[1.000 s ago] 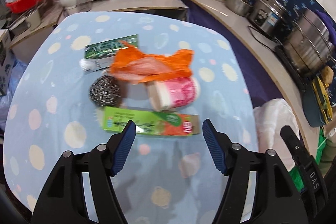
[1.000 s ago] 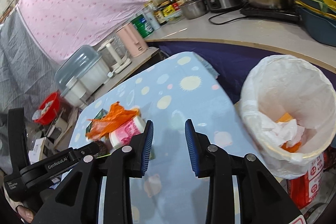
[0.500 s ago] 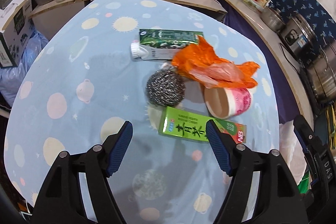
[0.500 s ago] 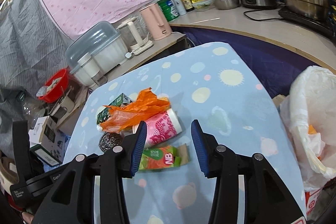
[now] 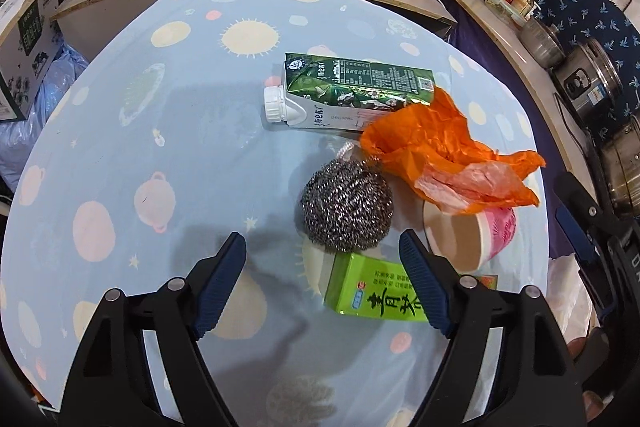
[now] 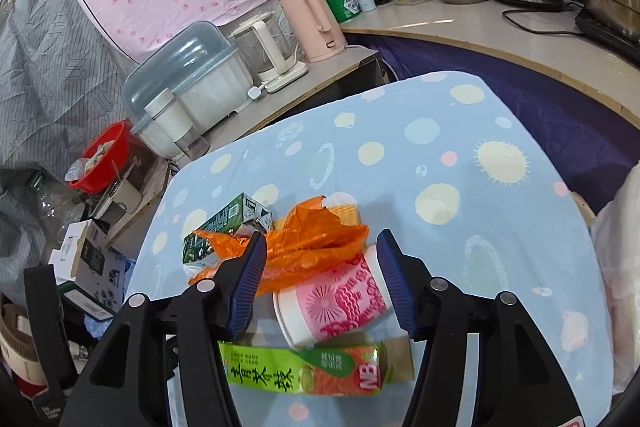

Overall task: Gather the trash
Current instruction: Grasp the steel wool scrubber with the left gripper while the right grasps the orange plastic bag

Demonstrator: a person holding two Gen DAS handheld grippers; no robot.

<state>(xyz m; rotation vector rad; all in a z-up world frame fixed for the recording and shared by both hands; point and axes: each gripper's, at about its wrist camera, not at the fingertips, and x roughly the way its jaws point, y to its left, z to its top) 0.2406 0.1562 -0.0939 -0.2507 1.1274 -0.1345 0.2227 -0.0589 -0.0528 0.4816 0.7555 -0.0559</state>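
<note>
pink cup [image 6: 340, 303] lies between the spread right tongs [image 6: 322, 279]; left tongs [image 5: 322, 277] gape below steel scourer [image 5: 347, 207].

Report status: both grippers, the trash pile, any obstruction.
Left gripper open, empty, above steel scourer. Right gripper open, straddling pink cup and orange bag. Green carton lies just before the cup.
</note>
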